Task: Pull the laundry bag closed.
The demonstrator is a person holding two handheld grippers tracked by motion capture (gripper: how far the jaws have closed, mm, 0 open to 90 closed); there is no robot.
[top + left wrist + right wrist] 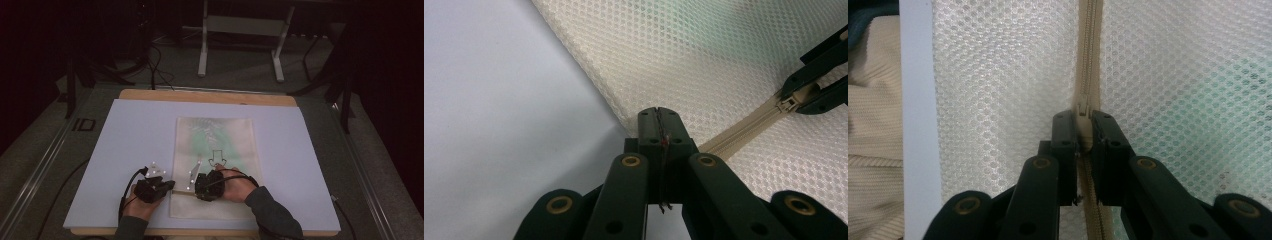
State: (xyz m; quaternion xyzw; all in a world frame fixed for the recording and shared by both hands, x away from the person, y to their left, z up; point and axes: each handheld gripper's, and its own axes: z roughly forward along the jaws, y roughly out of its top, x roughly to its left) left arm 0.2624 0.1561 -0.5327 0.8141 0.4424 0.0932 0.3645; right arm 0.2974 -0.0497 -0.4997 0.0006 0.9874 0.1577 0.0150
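Two hand-held grippers work the cream mesh zip bag [215,165] near the desk's front edge. My left hand-held gripper [659,116] is clamped on the bag's corner; my right hand-held gripper [1084,122] pinches the beige zipper slider [1083,107]. Next, I judge: a steady pull along the track.

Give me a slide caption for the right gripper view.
Right gripper shut on the zip pull of a cream mesh bag.
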